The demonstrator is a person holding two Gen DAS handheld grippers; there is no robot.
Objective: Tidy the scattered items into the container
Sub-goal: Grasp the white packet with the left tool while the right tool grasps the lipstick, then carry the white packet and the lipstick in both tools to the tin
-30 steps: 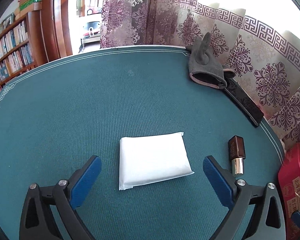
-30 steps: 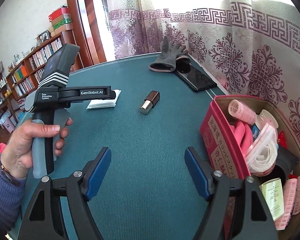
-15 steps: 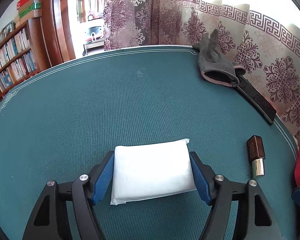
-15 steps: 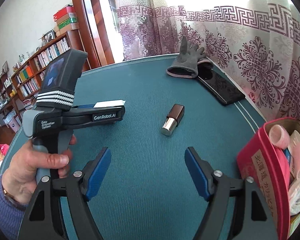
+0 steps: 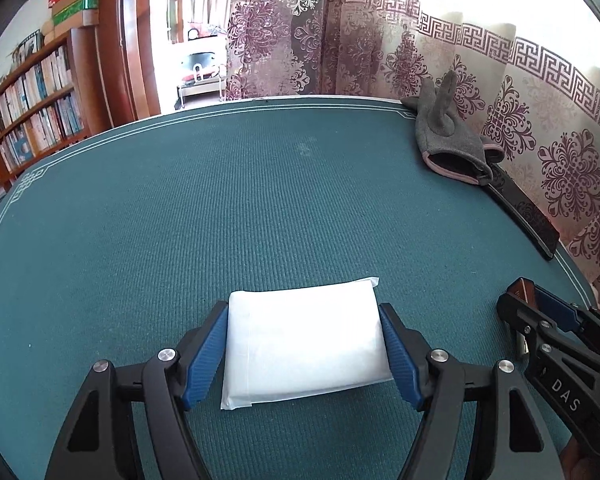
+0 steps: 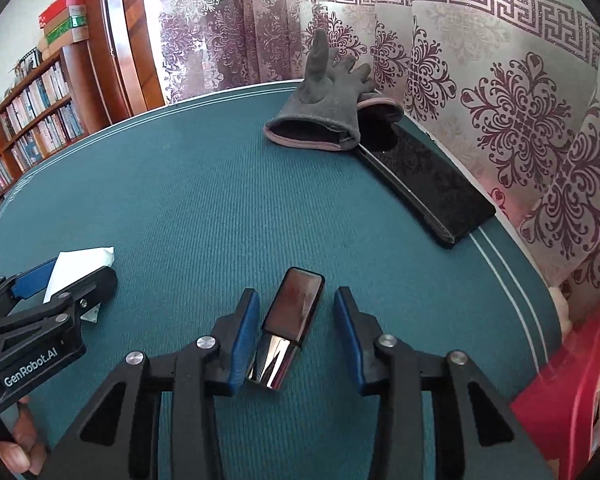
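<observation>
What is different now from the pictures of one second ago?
The left tool closed on the white packet. The right tool travelled from the red container to the lipstick; its jaws are closing around it, a gap on one side. Glove and phone stayed put.

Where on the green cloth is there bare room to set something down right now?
Widest bare patch: the far-left cloth, between the white packet and the table's far edge. A smaller strip lies between the lipstick and the grey glove. The right edge is crowded: glove, black case, red box.
</observation>
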